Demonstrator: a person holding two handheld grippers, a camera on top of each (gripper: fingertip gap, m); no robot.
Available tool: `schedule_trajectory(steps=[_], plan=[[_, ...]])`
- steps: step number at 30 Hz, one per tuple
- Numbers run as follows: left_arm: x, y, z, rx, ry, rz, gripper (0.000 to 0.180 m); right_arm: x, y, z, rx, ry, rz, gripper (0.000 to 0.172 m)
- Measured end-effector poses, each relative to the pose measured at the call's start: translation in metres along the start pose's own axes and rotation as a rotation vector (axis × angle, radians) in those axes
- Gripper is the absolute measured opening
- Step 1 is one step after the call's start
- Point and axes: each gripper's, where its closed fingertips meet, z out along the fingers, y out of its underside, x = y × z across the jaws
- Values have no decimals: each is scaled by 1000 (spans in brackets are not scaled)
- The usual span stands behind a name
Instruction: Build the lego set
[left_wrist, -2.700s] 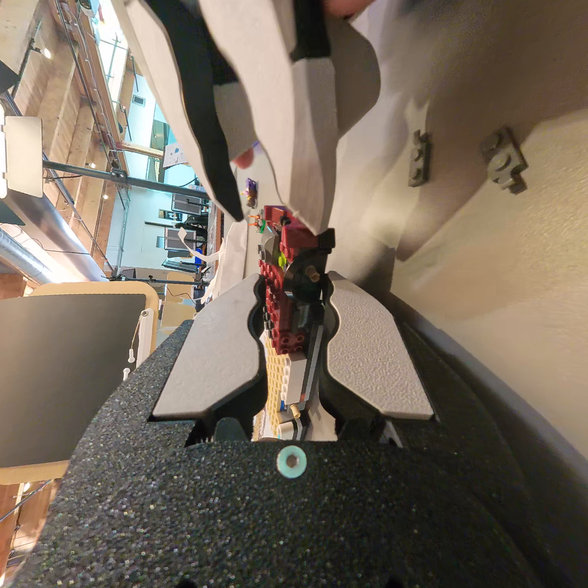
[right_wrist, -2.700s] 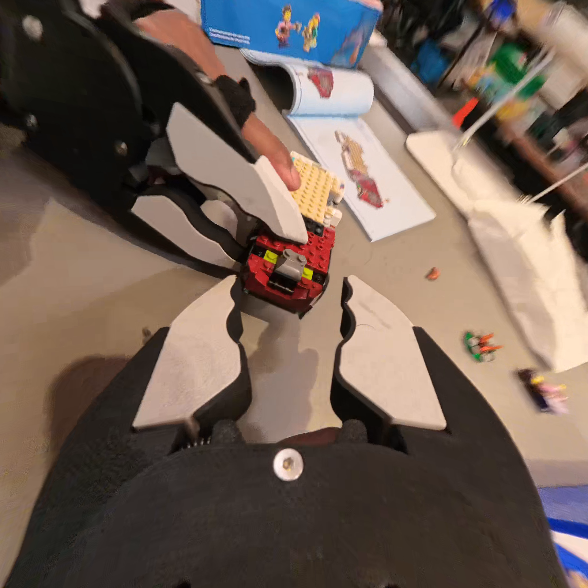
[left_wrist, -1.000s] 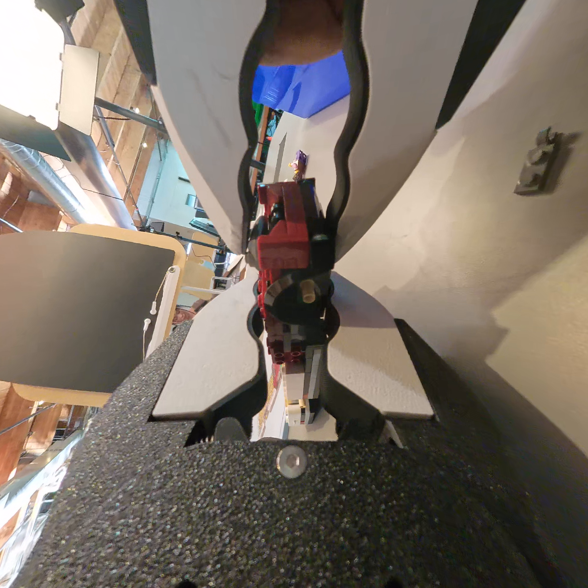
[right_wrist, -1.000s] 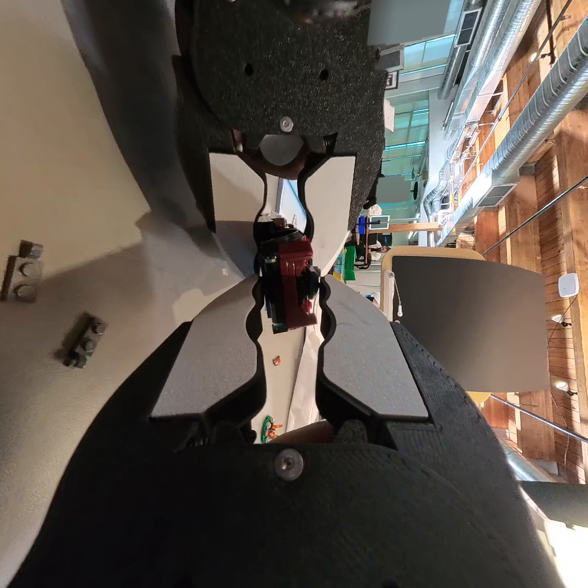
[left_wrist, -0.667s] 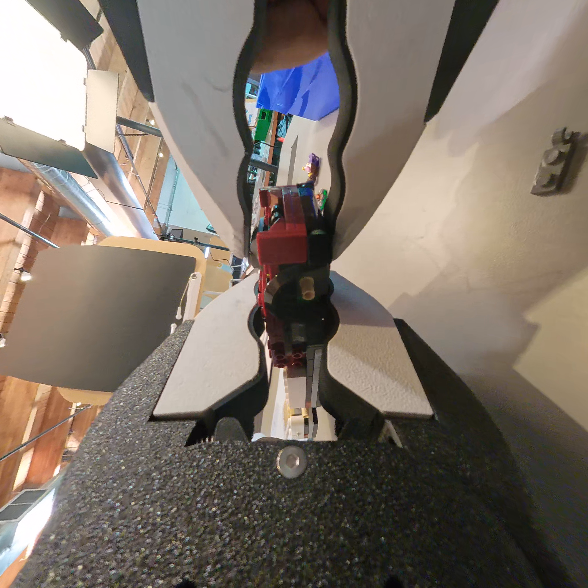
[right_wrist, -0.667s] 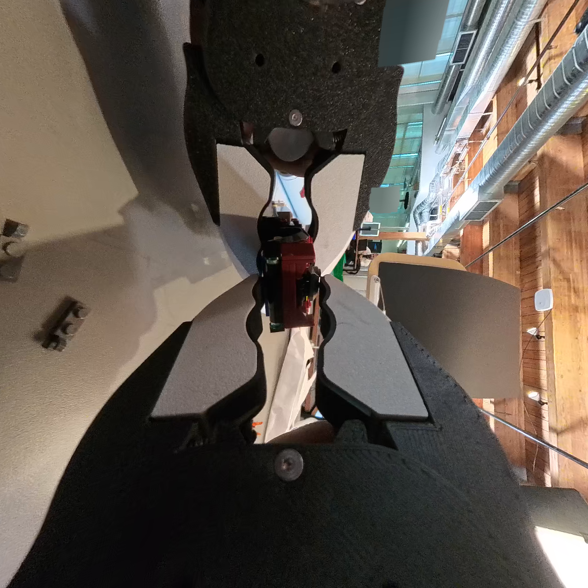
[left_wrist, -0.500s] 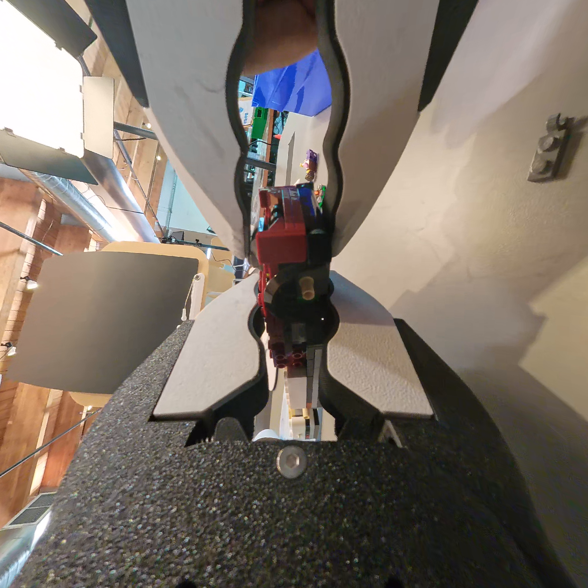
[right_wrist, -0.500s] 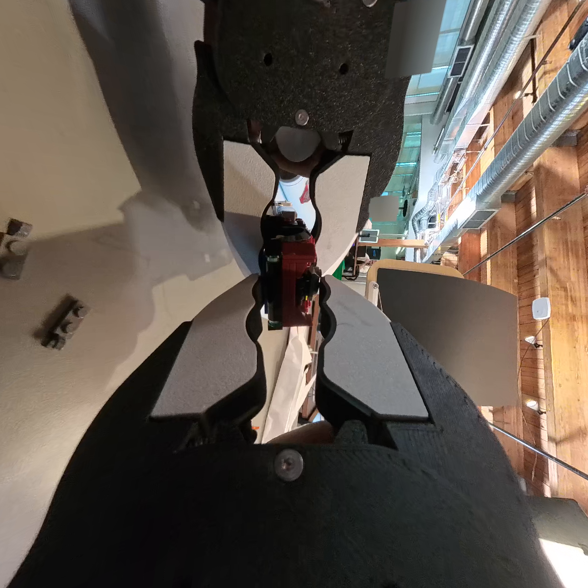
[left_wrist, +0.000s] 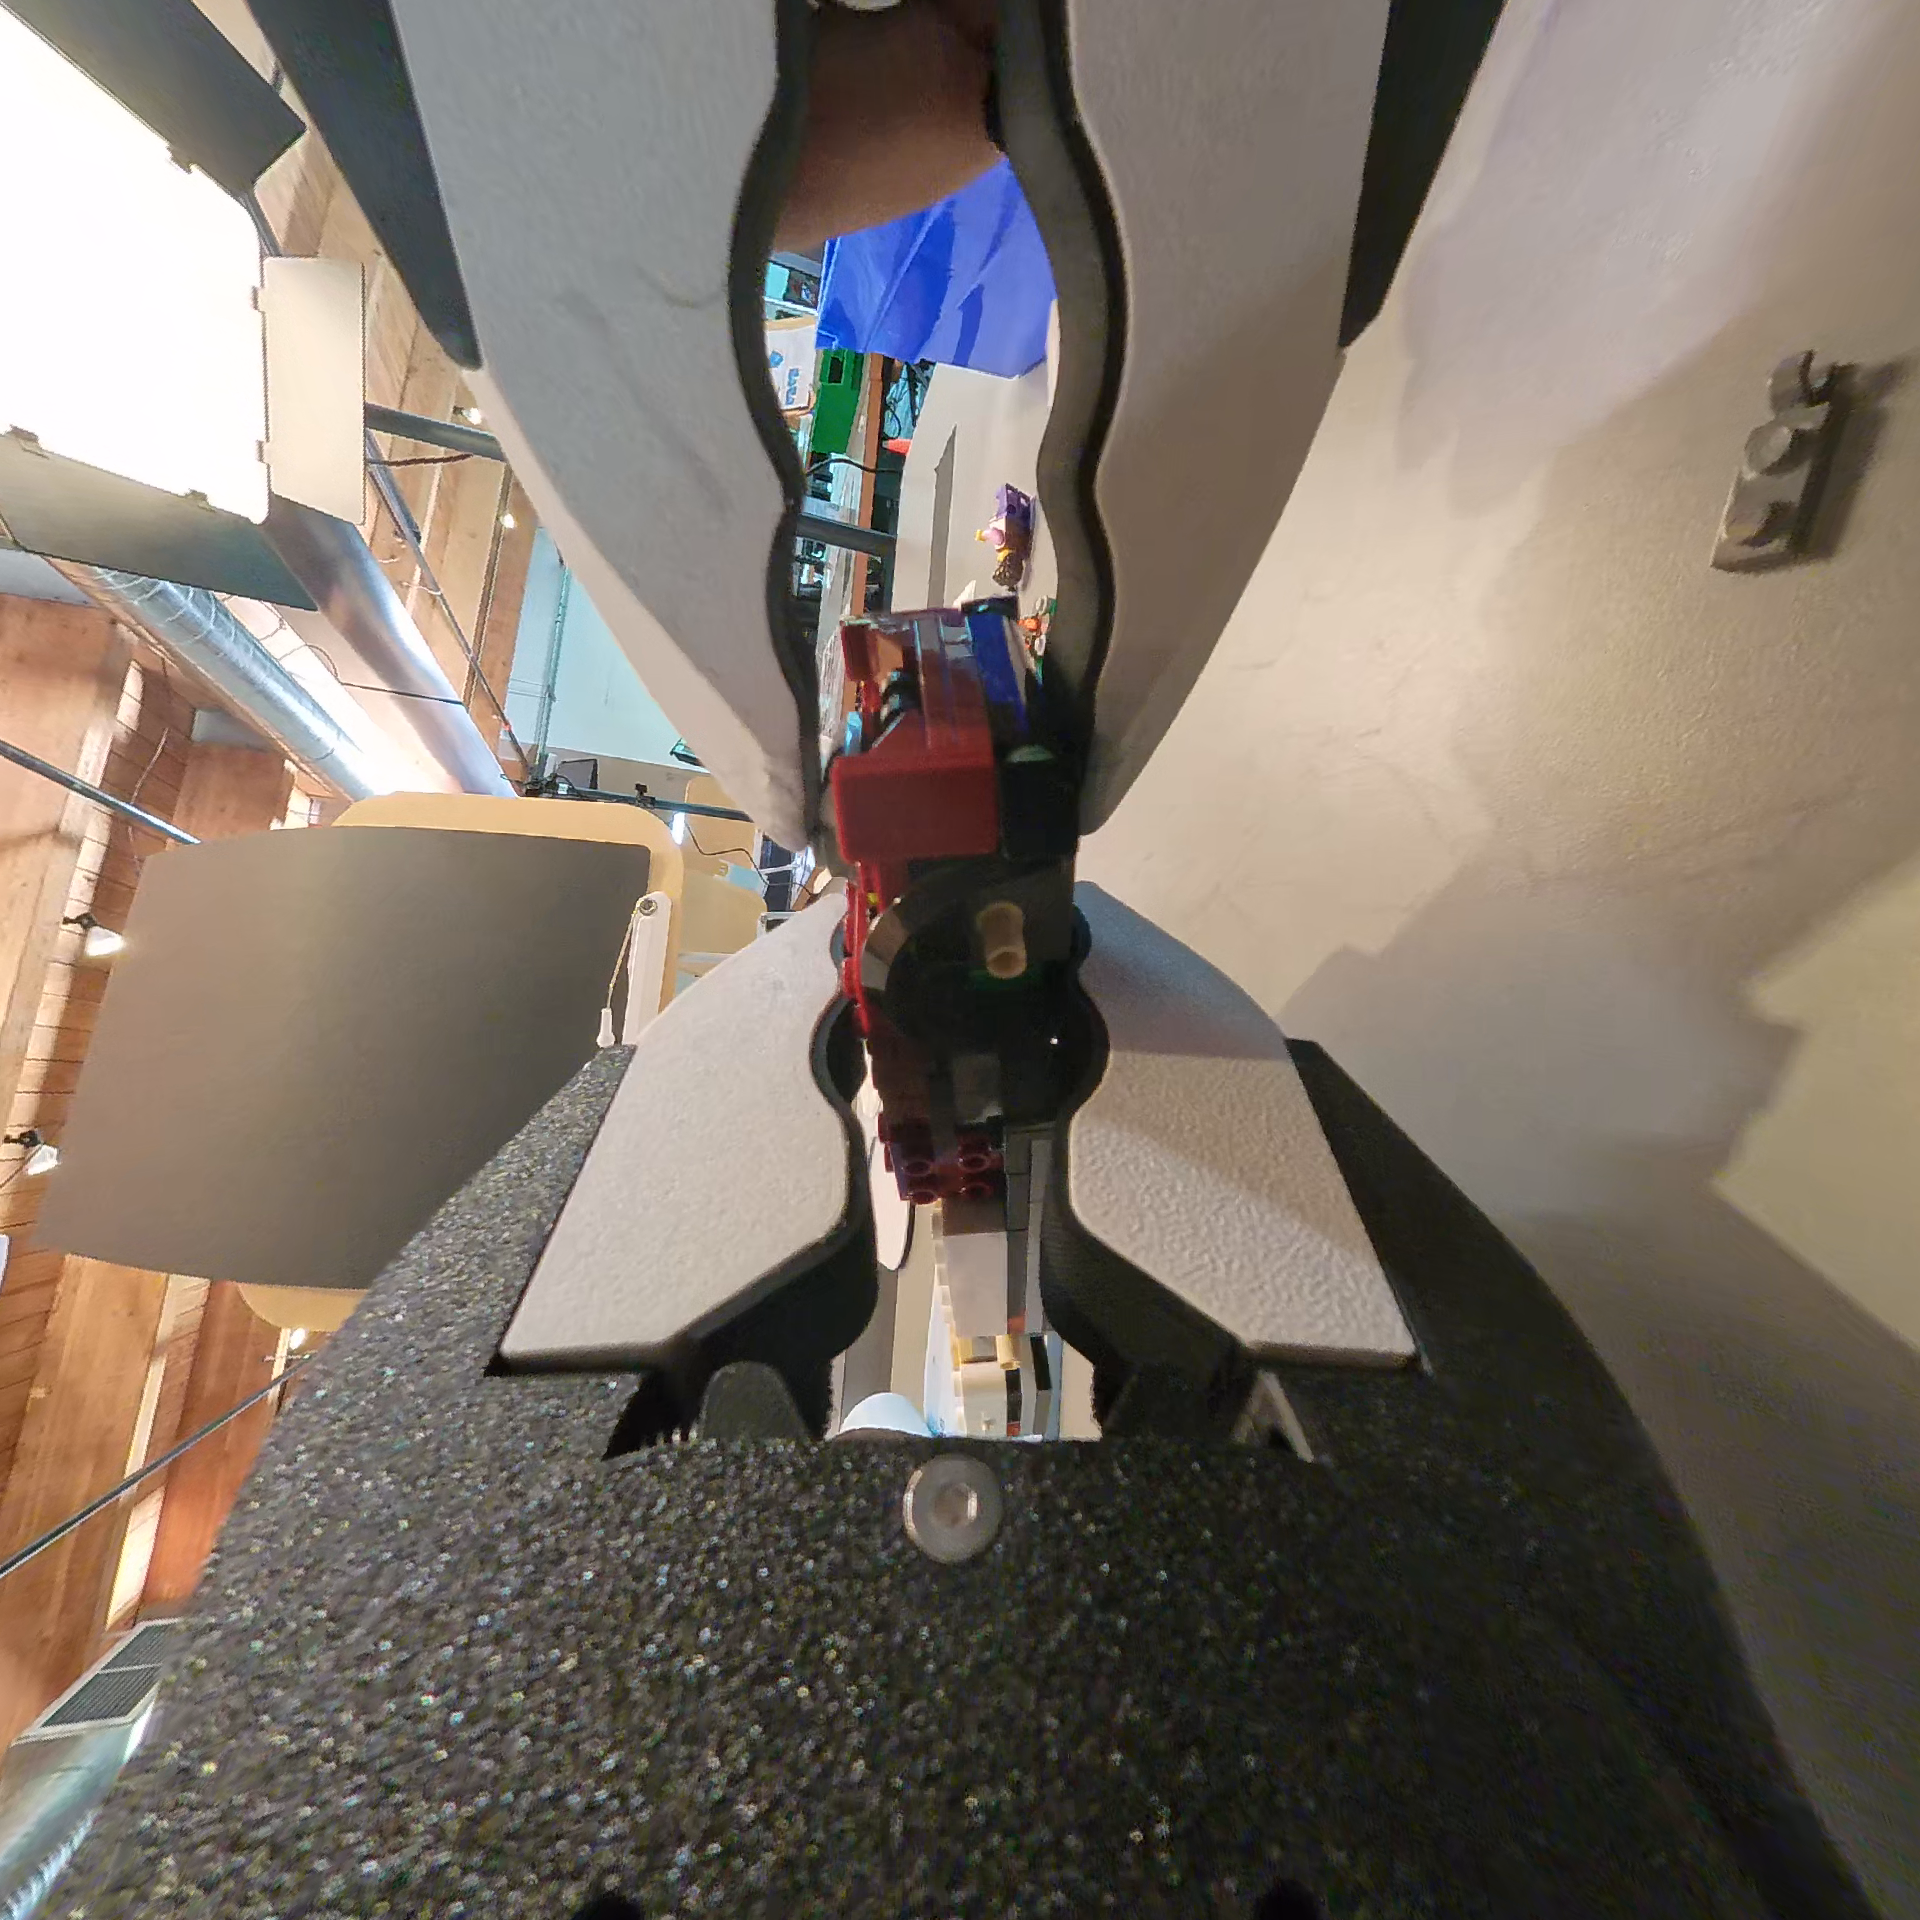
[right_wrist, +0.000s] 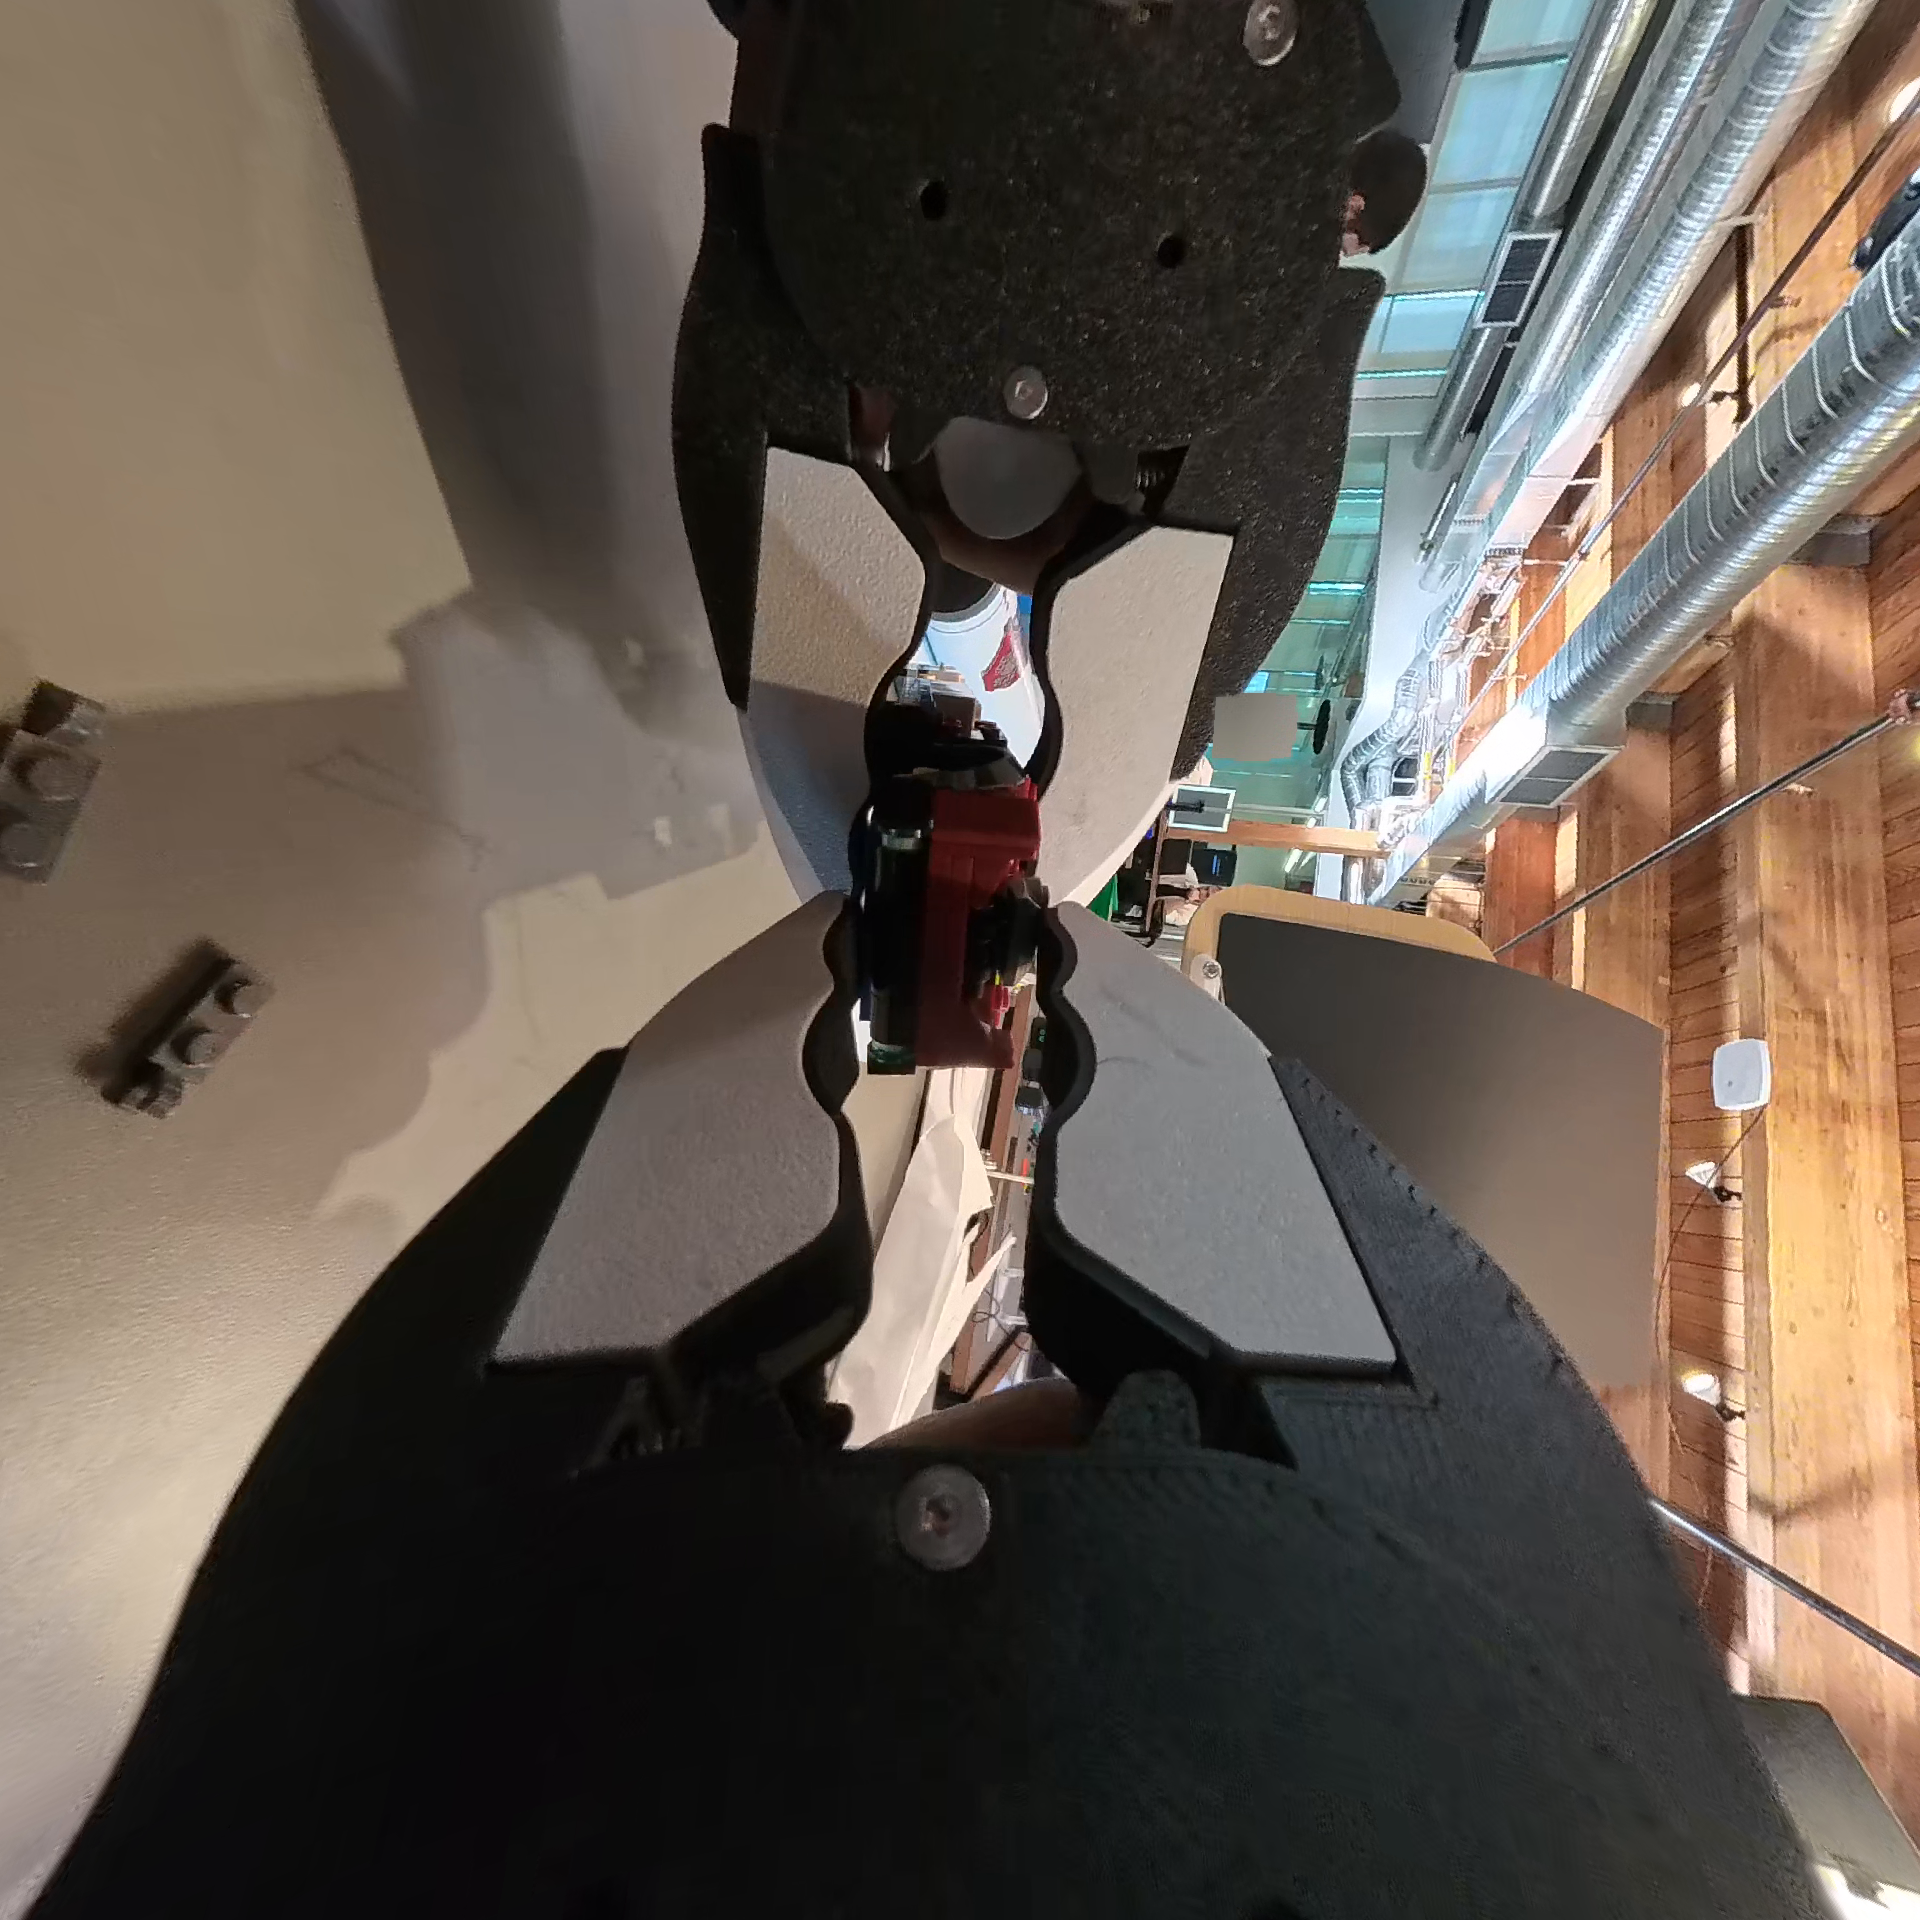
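One red and black brick model (left_wrist: 951, 894) is clamped from both ends, held off the beige table (left_wrist: 1558, 831). The left gripper (left_wrist: 961, 966) grips its black wheel end, pads pressing both sides; the right gripper (right_wrist: 951, 966) grips its dark red end the same way. Two small grey plates (right_wrist: 182, 1029) lie apart on the table, beside the grippers

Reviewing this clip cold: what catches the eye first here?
A dark red and black toy brick model sits dead centre, clamped between both grippers meeting tip to tip: the left gripper from below, the right gripper from above. Two small grey brick plates lie loose on the beige tabletop.
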Motion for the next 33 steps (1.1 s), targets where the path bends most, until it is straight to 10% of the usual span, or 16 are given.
schedule_trajectory(steps=[20, 33], plan=[[-2, 5, 0, 12, -6, -39, 34, 5, 5, -4, -6, 16, 143, 55], [-1, 6, 1, -10, -2, -27, 34, 2, -1, -3, 24, 14, 72, 30]])
